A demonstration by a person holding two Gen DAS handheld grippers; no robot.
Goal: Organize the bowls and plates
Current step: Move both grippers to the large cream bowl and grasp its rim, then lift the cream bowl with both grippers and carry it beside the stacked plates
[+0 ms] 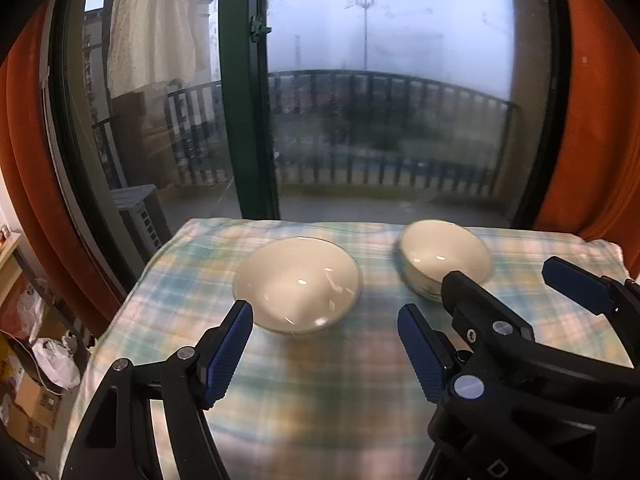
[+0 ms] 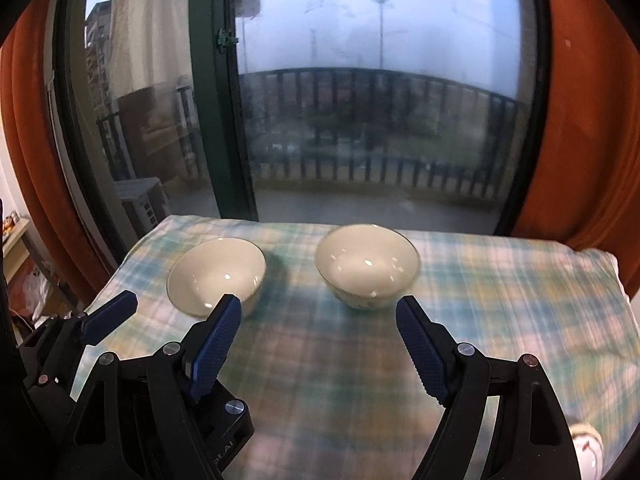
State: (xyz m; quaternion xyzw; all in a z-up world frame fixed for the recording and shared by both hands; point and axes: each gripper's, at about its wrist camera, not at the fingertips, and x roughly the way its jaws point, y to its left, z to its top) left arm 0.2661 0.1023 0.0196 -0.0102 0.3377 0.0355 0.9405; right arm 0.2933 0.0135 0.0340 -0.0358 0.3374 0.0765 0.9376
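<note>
Two white bowls sit upright and well apart on a table covered with a pale plaid cloth (image 1: 328, 412), set against a tall glass balcony door. The left bowl (image 1: 298, 284), wide and shallow-looking from the left wrist camera, rests toward the middle of the cloth. The right bowl (image 1: 442, 262) stands beside it, nearer the window side, with a faint pattern low on its outer wall.

The left gripper (image 1: 324, 346) hangs above the near half of the table, its blue-padded fingers spread wide with nothing between them; the left bowl lies just ahead of the gap, untouched. The right gripper (image 2: 318, 344) hovers alongside, likewise spread and empty, with the right bowl straight ahead of its opening and clear of both pads. Each tool shows in the other's camera: the right gripper's black frame and blue pads crowd the right edge of the left view, partly covering the right bowl's near rim, and the left gripper's pad pokes in at the lower left of the right view.

Behind the table, a dark green door frame (image 1: 244, 92) splits the glass, and a balcony railing (image 1: 384, 128) runs across a hazy grey sky. Orange curtains (image 1: 600, 120) hang at both sides. Cardboard boxes and plastic bags (image 1: 36, 364) clutter the floor to the left. Both views are slightly blurred.
</note>
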